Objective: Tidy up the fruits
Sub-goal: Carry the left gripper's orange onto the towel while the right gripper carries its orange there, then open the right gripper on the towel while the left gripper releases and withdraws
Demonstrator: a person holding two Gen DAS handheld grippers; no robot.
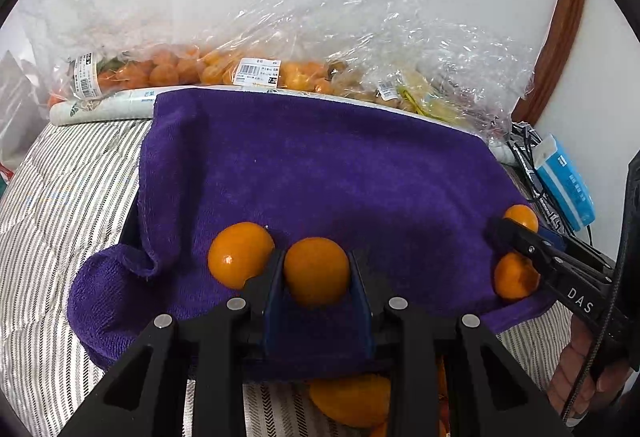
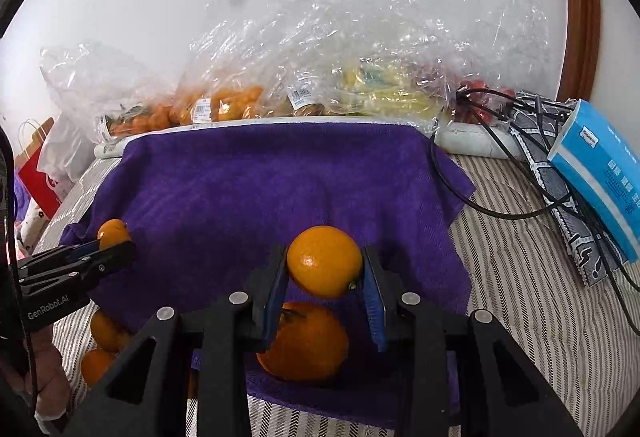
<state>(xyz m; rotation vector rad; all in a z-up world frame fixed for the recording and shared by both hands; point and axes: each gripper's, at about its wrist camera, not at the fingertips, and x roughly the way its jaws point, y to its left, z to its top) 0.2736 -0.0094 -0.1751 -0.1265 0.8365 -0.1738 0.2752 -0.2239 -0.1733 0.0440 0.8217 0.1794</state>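
Note:
A purple towel (image 1: 320,165) lies spread over striped bedding. My left gripper (image 1: 316,257) is shut on a small orange (image 1: 316,271), held just over the towel's near edge. A second orange (image 1: 240,255) rests on the towel, touching the left finger's outer side. My right gripper (image 2: 324,251) is shut on another orange (image 2: 324,261), lifted above a larger orange (image 2: 306,343) that sits on the towel (image 2: 280,177). In the left wrist view the right gripper (image 1: 508,233) shows at the right edge with those two oranges around it. The left gripper (image 2: 120,247) appears at the far left.
Clear plastic bags of oranges (image 1: 180,69) and other fruit (image 2: 380,93) line the wall behind the towel. A blue tissue pack (image 2: 600,173) and black cables (image 2: 500,141) lie to the right. Loose oranges (image 2: 102,341) rest on the bedding (image 2: 520,277) by the near left.

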